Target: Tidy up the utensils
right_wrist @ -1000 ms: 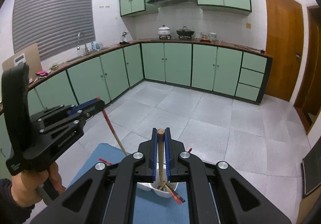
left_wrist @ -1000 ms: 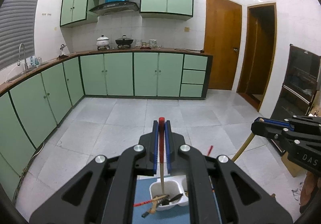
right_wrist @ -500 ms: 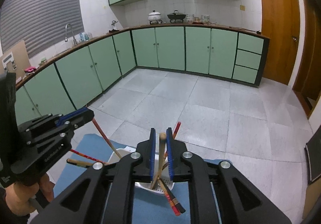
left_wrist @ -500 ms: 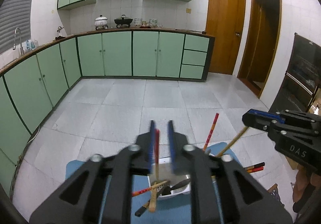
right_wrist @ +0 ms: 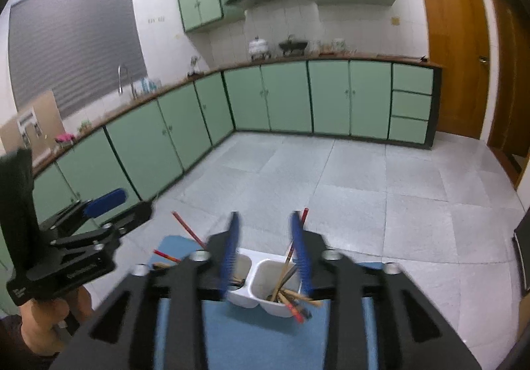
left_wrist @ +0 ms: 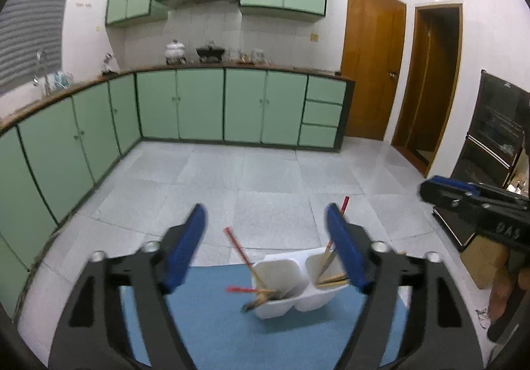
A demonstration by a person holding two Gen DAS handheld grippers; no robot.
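Note:
A white two-compartment holder (left_wrist: pixel 298 287) stands on a blue mat (left_wrist: pixel 265 337). Red and wooden chopsticks (left_wrist: pixel 238 247) lean in its left compartment, and more chopsticks (left_wrist: pixel 331 277) lean in the right one. My left gripper (left_wrist: pixel 266 257) is open and empty above the holder. My right gripper (right_wrist: pixel 266 254) is open and empty above the same holder (right_wrist: pixel 265 283), with chopsticks (right_wrist: pixel 291 297) in the compartment below it. Each gripper shows in the other's view: the right gripper (left_wrist: pixel 477 204) at the right edge, the left gripper (right_wrist: pixel 79 237) at the left edge.
Green base cabinets (left_wrist: pixel 198 104) run along the left and far walls beyond a grey tiled floor (left_wrist: pixel 265 177). Two wooden doors (left_wrist: pixel 371 65) are at the right. A dark oven cabinet (left_wrist: pixel 497 138) stands at the far right.
Both grippers held a chopstick upright over the holder, then opened. The chopsticks now rest in the holder's compartments, and both grippers have pulled back and up.

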